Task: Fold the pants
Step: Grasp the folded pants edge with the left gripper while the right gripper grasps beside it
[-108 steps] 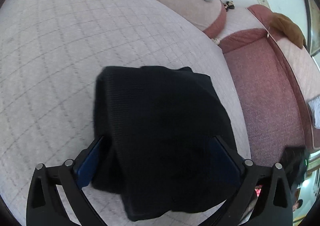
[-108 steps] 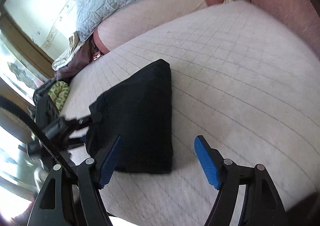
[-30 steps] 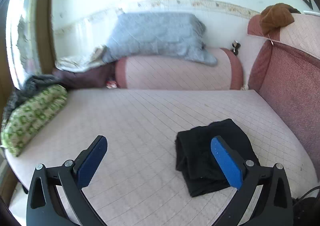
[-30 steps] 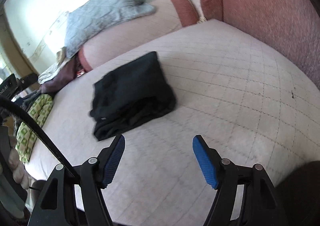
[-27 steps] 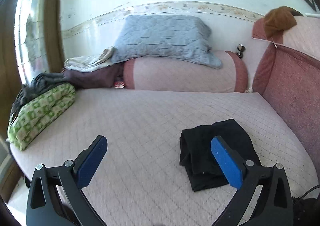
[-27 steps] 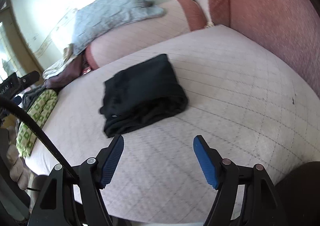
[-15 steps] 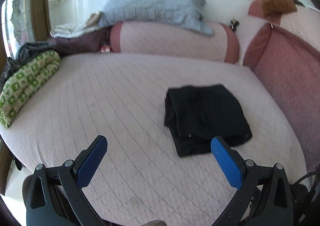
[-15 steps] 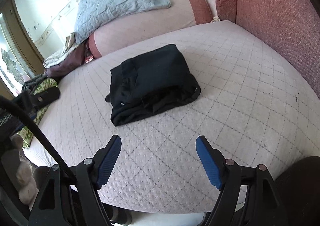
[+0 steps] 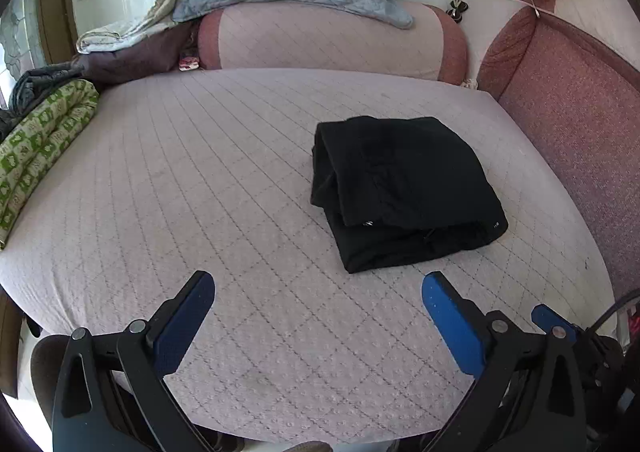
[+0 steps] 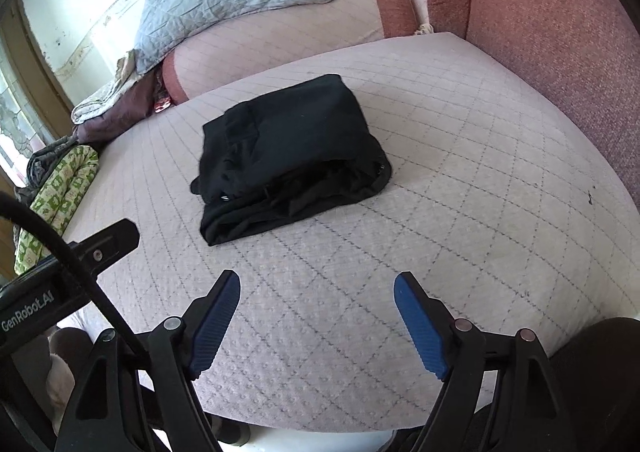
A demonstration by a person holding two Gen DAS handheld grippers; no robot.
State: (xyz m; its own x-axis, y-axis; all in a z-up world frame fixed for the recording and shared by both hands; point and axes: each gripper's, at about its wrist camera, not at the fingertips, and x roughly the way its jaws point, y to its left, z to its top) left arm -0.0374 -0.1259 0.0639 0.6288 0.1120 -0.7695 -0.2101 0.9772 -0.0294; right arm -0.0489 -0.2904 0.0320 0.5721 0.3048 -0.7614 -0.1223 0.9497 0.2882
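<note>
The pants (image 9: 404, 187) are seen as a compact black bundle on the bed (image 9: 200, 179), lying ahead of both grippers and well clear of their fingertips. From the left gripper (image 9: 318, 306) the bundle sits ahead and a little to the right; from the right gripper (image 10: 318, 302) it sits ahead and slightly to the left. Both pairs of jaws are spread wide, and nothing is held between either pair; only bare quilted cover is seen in the gaps. The right gripper's jaws have just been opening, with nothing between them.

The folding itself is judged to be finished, or very nearly so: several layers are stacked, and the nearest edge shows the folded thicknesses one upon another. That near edge is somewhat uneven, with the lower layer jutting out beyond the upper one, and the left side of the bundle looks a little rumpled. The step in hand is therefore taken to be the release and pull-away after the last fold.

If anything more is called for, it would be a light tidying: the protruding lower layer could be nudged in, or the top pressed flat. For that, a gripper would have to be brought forward again to the near edge, and care taken that the stacked layers are not dragged apart.
</note>
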